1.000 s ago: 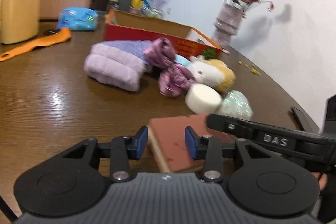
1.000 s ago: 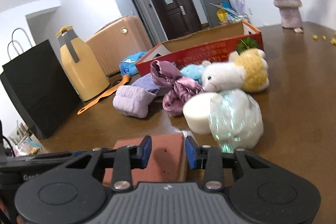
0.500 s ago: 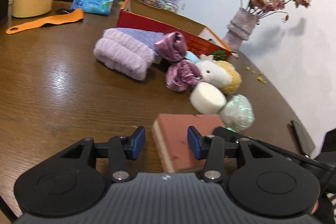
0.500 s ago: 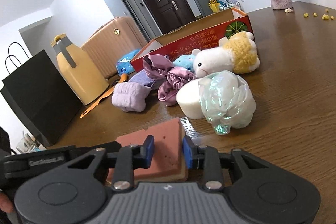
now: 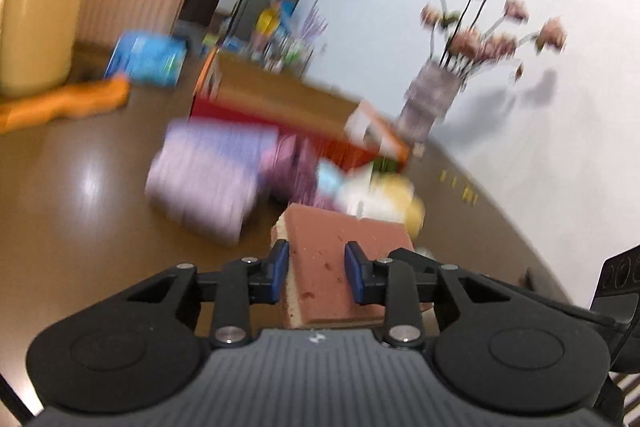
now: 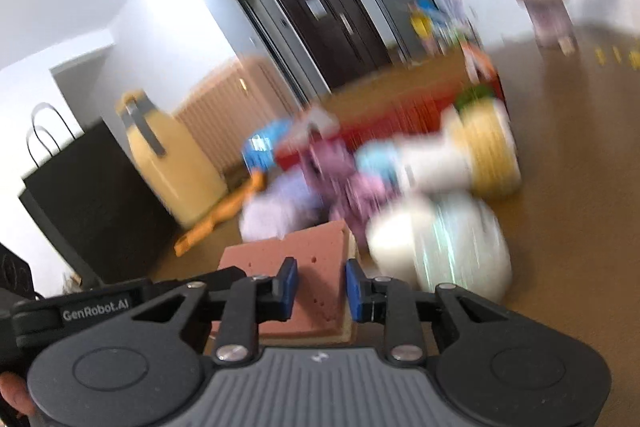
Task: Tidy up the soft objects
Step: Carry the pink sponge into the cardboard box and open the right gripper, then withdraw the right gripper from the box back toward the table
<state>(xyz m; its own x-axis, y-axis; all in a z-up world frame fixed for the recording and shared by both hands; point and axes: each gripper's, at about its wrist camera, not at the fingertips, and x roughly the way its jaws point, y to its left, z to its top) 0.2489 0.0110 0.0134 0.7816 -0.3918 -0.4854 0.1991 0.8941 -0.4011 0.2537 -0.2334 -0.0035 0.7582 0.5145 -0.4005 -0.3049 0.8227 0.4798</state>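
Now both narrowed: left gripper (image 5: 316,273) and right gripper (image 6: 318,285), jaws just closing, pinch opposite edges of the pink sponge (image 5: 340,251).

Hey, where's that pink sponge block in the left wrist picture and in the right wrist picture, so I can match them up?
Left wrist view: the pink sponge block sits low in the centre, clamped between the left gripper.
Right wrist view: the block is low and just left of centre, clamped between the right gripper.
Shared landmark: the yellow jug, at the left in both.
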